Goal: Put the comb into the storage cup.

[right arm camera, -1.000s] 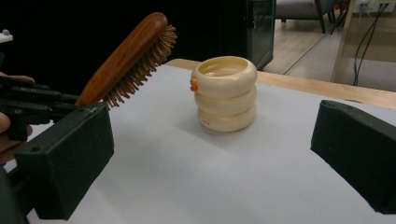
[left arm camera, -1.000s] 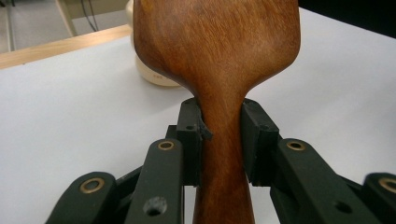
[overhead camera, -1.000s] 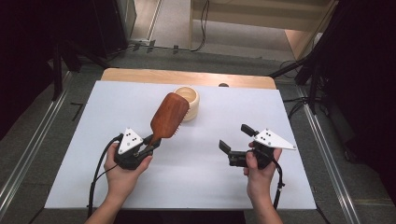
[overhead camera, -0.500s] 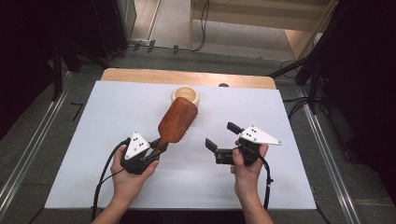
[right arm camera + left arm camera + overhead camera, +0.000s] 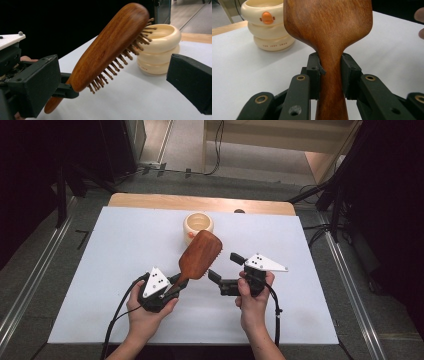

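The wooden paddle hairbrush (image 5: 199, 256) is held up off the surface by its handle, tilted so that its broad head rises away from the person toward the far side. In the left gripper view its smooth back faces the camera; in the right gripper view its wooden bristles point down and toward the cream ringed cup (image 5: 198, 225), which stands on the surface just beyond the brush head. The cup carries a small orange mark on its upper ring.

The left gripper (image 5: 176, 286) is clamped on the brush handle: both black pads press against the narrow neck just below the head, one on each side. The person's left hand (image 5: 145, 312) wraps the gripper body from below.

The right gripper (image 5: 224, 268) sits just to the right of the brush head, its jaws spread wide with nothing between them, aimed at the brush without touching it. The right hand (image 5: 254, 296) grasps it.

All this is over the white surface (image 5: 310, 285), near its front middle.
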The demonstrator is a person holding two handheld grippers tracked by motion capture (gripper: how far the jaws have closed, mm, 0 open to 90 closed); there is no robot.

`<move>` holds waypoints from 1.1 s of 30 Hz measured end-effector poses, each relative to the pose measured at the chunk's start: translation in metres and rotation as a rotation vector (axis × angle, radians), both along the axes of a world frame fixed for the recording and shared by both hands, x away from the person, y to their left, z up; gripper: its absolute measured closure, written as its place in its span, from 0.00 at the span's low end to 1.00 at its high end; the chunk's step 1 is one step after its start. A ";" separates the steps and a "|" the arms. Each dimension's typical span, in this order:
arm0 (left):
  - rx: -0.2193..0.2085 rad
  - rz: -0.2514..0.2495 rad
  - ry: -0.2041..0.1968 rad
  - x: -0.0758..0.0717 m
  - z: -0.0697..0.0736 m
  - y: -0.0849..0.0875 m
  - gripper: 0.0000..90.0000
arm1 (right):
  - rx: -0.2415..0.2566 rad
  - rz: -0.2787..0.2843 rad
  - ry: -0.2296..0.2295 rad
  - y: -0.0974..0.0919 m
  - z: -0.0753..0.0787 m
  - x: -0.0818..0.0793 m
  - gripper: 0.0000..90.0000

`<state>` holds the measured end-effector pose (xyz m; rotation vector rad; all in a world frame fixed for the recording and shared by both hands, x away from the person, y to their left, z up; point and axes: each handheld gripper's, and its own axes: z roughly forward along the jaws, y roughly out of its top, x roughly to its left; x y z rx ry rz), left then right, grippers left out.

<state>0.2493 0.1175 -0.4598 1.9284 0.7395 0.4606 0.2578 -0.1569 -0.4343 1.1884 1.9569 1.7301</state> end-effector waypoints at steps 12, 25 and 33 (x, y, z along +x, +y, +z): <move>0.002 -0.028 -0.023 -0.008 -0.002 -0.008 0.80 | 0.049 0.027 0.067 0.017 -0.007 0.013 0.00; -0.007 -0.046 -0.046 -0.013 -0.002 -0.013 0.80 | 0.118 0.005 0.169 0.023 -0.012 0.022 0.22; -0.005 -0.050 -0.056 -0.015 -0.004 -0.014 0.80 | 0.172 0.032 0.211 0.027 -0.014 0.026 0.31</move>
